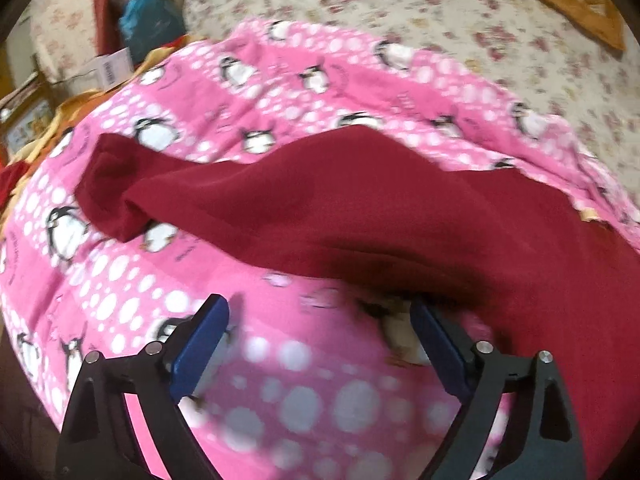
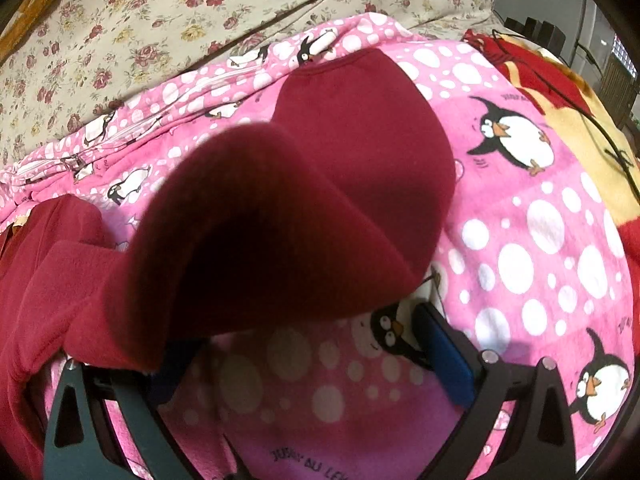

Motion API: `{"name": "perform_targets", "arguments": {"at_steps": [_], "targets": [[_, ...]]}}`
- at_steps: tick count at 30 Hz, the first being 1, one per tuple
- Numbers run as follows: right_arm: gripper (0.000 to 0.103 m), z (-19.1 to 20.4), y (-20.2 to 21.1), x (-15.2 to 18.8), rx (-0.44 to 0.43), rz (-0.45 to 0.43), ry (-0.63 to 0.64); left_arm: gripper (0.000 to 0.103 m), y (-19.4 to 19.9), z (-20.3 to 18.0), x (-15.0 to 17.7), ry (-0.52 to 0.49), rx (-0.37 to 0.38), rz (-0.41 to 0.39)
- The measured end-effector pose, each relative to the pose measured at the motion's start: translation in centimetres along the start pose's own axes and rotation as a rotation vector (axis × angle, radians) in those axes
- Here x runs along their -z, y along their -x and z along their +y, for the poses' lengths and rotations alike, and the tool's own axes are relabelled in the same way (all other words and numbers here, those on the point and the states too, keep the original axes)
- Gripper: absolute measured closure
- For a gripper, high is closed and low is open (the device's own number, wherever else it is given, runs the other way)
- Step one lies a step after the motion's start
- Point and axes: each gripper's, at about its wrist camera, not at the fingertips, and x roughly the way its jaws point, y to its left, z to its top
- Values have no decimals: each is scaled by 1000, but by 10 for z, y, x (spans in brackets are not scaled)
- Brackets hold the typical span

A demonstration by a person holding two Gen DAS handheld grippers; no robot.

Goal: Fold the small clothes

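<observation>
The red garment [image 1: 360, 200] lay across the penguin blanket [image 1: 160, 280] near its far edge. Both the left gripper [image 1: 320, 340] and right gripper [image 2: 304, 344] gaped wide, holding nothing; a raised fold draping the right one could snag and unfold

A bedroom in a lived-in home: a pink fleece blanket [image 2: 520, 248] printed with penguins and white dots lies spread over a bed dressed in a cream sheet [image 2: 132, 28] with small roses. Beyond the blanket's far edge, the floral bedding runs on in folds. Off the blanket's left corner, a red crate [image 1: 105, 12] stuffed with plastic bags [image 1: 144, 16] stands beside the bed.
</observation>
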Motion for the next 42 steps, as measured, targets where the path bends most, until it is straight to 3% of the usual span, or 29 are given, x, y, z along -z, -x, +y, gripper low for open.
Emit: {"name": "perform_targets", "arguments": {"at_steps": [8, 15, 22, 27, 37, 42], "targets": [[0, 23, 43, 14, 63, 62, -84, 30, 23, -19, 7, -50, 62, -32], [0, 51, 102, 51, -121, 56, -89, 30, 39, -19, 7, -22, 91, -69], [0, 147, 144, 72, -236, 37, 176, 34, 44, -21, 10, -20, 118, -66], [0, 213, 156, 82, -211, 8, 321, 34, 48, -23, 11, -36, 124, -82], [0, 282, 162, 86, -226, -44, 347, 34, 51, -35, 8, -79, 136, -103], [0, 288, 167, 90, -284, -69, 314, 34, 54, -35, 7, -84, 141, -118]]}}
